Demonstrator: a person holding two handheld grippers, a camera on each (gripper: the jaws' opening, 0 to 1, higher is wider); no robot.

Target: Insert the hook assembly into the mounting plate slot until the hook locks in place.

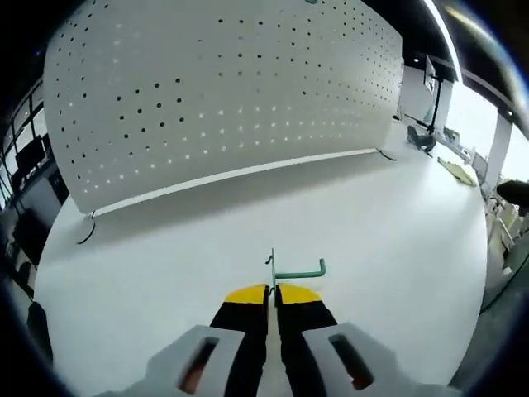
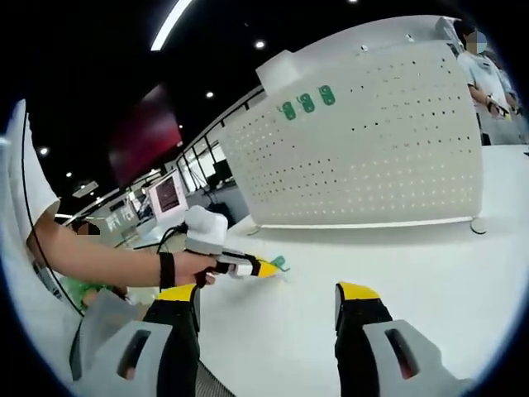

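The left gripper (image 1: 272, 291) has its yellow-tipped jaws pressed together on the green wire hook (image 1: 296, 270), pinching it at its upright end so that the arm sticks out sideways with a small upturned tip. It hangs low over the white table (image 1: 397, 248), well apart from the perforated mounting plate (image 1: 223, 91), a white pegboard standing upright at the table's far side.

In the right gripper view that same tool (image 2: 266, 268) shows at the end of the person's hand (image 2: 192, 266), the hook (image 2: 279, 262) a small green speck at its tip. The right gripper (image 2: 269, 299) has its jaws spread wide apart with nothing between them. Three green pieces (image 2: 307, 102) sit high on the board (probably hooks already mounted, though too small to be sure).

The carry is the step in hand: the hook is picked up but not yet brought to the board. Next it probably needs lifting toward the plate, with its back end turned to face a row of holes, then pushing in until it seats.
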